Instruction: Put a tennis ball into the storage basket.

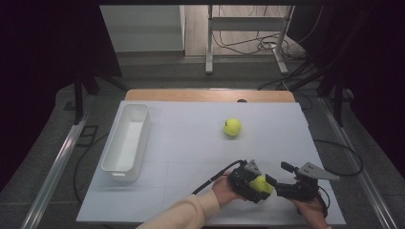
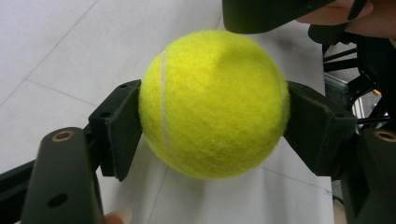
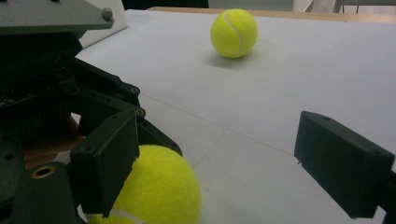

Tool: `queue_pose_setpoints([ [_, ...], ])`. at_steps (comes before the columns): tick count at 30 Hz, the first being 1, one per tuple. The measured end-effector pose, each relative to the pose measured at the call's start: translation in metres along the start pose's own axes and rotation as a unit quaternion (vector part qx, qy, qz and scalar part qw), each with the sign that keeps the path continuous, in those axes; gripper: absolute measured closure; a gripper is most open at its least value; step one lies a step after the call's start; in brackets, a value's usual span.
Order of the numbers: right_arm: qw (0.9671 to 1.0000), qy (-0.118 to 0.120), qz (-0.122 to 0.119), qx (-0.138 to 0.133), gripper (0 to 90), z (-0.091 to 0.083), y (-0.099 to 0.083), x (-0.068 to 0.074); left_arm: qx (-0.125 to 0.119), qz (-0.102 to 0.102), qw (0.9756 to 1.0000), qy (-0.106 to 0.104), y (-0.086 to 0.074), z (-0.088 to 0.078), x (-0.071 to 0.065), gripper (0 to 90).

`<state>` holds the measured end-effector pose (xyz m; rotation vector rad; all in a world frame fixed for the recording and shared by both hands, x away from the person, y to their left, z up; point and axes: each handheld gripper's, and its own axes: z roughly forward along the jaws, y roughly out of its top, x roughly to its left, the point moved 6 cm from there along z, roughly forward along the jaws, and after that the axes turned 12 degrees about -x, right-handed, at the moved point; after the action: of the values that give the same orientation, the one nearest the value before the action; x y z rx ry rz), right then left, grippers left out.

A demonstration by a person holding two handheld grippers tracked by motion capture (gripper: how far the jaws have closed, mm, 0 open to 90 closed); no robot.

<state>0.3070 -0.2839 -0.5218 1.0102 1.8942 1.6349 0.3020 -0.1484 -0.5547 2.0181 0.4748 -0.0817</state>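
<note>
Left hand-held gripper (image 1: 260, 185) of mine clamps a tennis ball (image 2: 214, 103) between both pads, low over the white worktop (image 1: 191, 143) near its front edge. Just beside it, my right hand-held gripper (image 1: 282, 187) stands with jaws apart, holding nothing. Another ball (image 1: 232, 127) lies farther back.

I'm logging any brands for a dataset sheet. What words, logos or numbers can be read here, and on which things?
None can be read.
Far tennis ball: a small dark mark at its left edge in the high view, too small to read.
Held tennis ball, between the left gripper's pads: only a white seam.
White bin: no print visible.
</note>
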Motion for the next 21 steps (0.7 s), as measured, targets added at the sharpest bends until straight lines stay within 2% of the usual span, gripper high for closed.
queue_pose_setpoints([
  [7, 1.0000, 0.001, 0.000, 0.001, 14.5, 0.000, 0.000, 0.000, -0.009, 0.002, 0.9999, 0.006, 0.001, -0.013, 0.000, 26.2],
  [21, 0.9999, 0.002, -0.003, 0.010, 14.6, 0.002, -0.003, 0.001, -0.020, 0.004, 0.9997, 0.017, -0.007, -0.041, 0.003, 26.2],
])
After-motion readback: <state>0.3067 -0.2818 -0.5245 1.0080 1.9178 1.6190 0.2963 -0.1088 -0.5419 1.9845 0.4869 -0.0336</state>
